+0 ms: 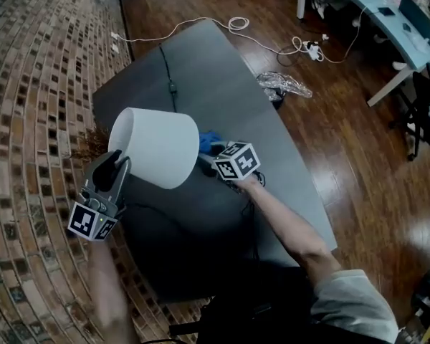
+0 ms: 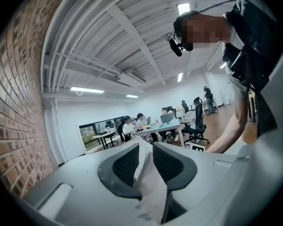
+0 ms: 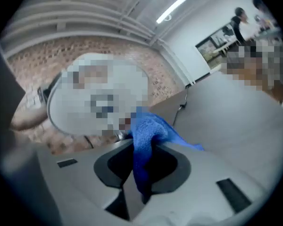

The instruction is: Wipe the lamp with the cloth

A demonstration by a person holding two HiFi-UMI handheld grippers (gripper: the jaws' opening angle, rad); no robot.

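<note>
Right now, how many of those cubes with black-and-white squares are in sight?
2. One marker cube sits on the left gripper, by the white lampshade; the other on the right gripper, beside the blue cloth. None looks hidden.

Head view: the lamp shade (image 1: 156,145) hides the lamp's stem and base entirely. Of the cloth (image 1: 209,140) only a blue scrap shows at the shade's 3 o'clock edge — the rest sits behind the marker cube (image 1: 236,161) of the right claw (image 3: 141,171). The left forearm (image 1: 107,299), at 7 o'clock, is a blur. The right sleeve (image 1: 351,303) is cut off at 5 o'clock. A crumpled clear bundle (image 1: 283,84) on the floor is too small to identify. Right gripper view: the shade's interior cannot be made out.
</note>
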